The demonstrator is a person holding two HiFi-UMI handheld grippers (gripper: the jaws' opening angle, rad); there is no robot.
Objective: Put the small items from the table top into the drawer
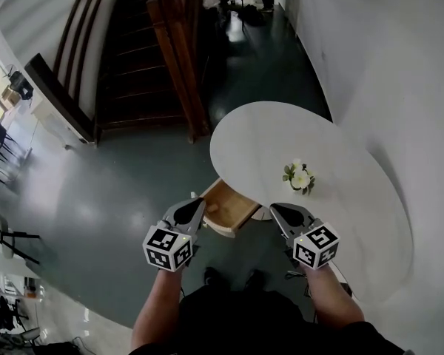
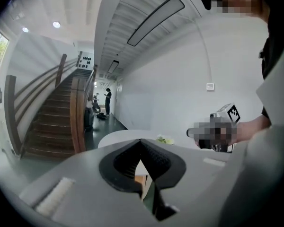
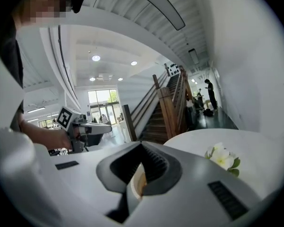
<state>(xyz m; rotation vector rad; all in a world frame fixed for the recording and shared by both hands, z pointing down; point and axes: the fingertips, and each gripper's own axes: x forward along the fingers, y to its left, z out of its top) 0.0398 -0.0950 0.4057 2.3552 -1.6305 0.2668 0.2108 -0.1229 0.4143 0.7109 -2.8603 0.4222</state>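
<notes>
A round white table (image 1: 281,132) bears a small bunch of white flowers with green leaves (image 1: 299,176). A wooden drawer (image 1: 229,205) stands pulled out from the table's near left edge. My left gripper (image 1: 194,207) hovers just left of the drawer, shut with nothing in it; its tips meet in the left gripper view (image 2: 141,142). My right gripper (image 1: 280,211) hangs just right of the drawer at the table's edge. Its jaws (image 3: 141,144) also meet, empty. The flowers (image 3: 222,159) lie ahead and to its right.
A dark wooden staircase (image 1: 133,50) with a heavy banister post (image 1: 181,58) rises beyond the table. A white wall (image 1: 399,65) runs along the right. A person (image 2: 107,100) stands far down the hallway. Chairs (image 1: 0,146) stand at the far left.
</notes>
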